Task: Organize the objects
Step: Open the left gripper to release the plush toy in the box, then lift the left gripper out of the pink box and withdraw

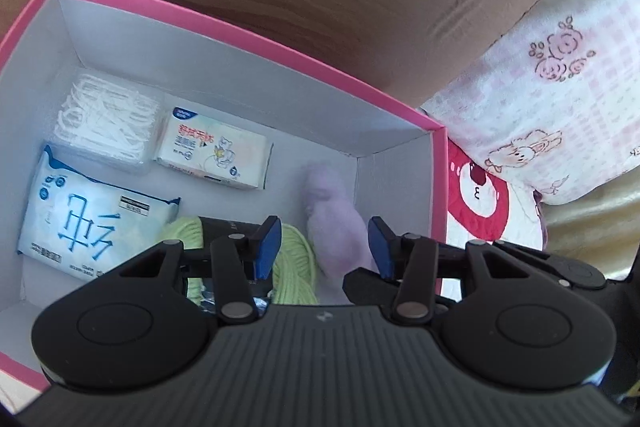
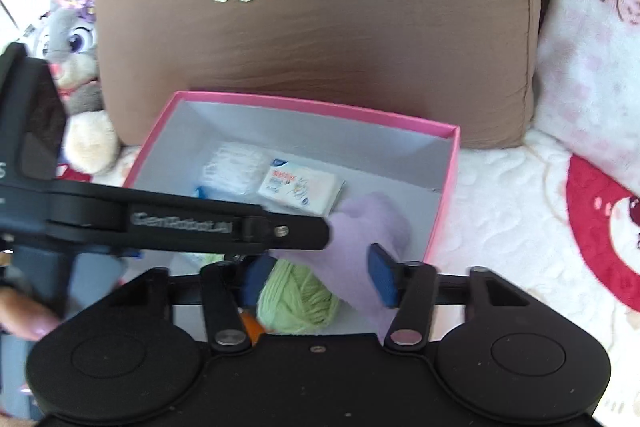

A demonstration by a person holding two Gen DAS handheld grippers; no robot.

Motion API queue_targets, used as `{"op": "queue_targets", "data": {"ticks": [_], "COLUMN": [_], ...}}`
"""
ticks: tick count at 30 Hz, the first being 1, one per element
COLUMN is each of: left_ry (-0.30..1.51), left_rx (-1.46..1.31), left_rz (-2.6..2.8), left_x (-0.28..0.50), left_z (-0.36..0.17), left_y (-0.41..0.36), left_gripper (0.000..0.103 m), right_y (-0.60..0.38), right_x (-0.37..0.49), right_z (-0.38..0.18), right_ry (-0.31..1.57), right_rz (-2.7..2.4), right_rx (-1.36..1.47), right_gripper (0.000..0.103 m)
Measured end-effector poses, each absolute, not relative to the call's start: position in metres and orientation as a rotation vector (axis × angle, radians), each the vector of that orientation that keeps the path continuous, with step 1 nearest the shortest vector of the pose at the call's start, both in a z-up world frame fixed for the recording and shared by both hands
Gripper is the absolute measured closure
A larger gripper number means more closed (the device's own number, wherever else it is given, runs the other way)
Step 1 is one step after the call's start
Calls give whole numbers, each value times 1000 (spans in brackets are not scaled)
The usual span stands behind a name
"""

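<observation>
A pink box [image 1: 240,31] with a white inside holds a pack of white picks [image 1: 108,115], a small tissue packet [image 1: 212,151], a blue-and-white wipes pack [image 1: 88,219], a green yarn ball [image 1: 292,267] and a blurred lilac soft cloth [image 1: 336,227]. My left gripper [image 1: 324,243] hovers over the box's near right part with its jaws apart, the yarn and lilac cloth showing below the gap. In the right wrist view my right gripper [image 2: 320,277] stands open above the yarn [image 2: 298,299] and the lilac cloth [image 2: 368,223], with the left gripper's arm [image 2: 224,225] crossing in front.
A brown cushion [image 2: 320,47] stands right behind the box [image 2: 320,105]. A floral pillow [image 1: 560,87] lies to the right and a grey plush rabbit [image 2: 76,43] to the left. The box rests on a white quilted cover with red patches [image 2: 600,227]. A hand [image 2: 20,315] shows at the lower left.
</observation>
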State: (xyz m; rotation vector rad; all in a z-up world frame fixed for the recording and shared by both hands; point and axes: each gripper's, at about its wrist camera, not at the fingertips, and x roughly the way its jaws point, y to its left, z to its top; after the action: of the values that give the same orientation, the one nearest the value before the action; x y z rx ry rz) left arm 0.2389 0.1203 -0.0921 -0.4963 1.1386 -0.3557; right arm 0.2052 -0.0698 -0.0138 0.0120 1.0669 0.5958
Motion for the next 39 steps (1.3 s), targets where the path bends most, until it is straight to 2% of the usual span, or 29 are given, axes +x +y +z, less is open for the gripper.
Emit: {"op": "queue_targets", "data": {"ticks": [2, 7, 19, 39], "left_ry": [1145, 1144, 1083, 935], "left_rx": [-477, -377, -242, -165], "left_rz": [-357, -364, -354, -342], "left_x": [239, 233, 194, 94], "left_z": [-96, -101, -64, 19], "left_y": [113, 91, 78, 87], "left_gripper": [70, 75, 74, 59], "right_y": [-71, -83, -98, -104], "right_x": [199, 182, 149, 58], "right_z": [-13, -10, -2, 55], "right_ry": [1037, 1007, 935, 756], "right_rz": [593, 626, 693, 675], "right_rx": [-34, -25, -53, -176], "right_gripper": [53, 53, 53, 49]}}
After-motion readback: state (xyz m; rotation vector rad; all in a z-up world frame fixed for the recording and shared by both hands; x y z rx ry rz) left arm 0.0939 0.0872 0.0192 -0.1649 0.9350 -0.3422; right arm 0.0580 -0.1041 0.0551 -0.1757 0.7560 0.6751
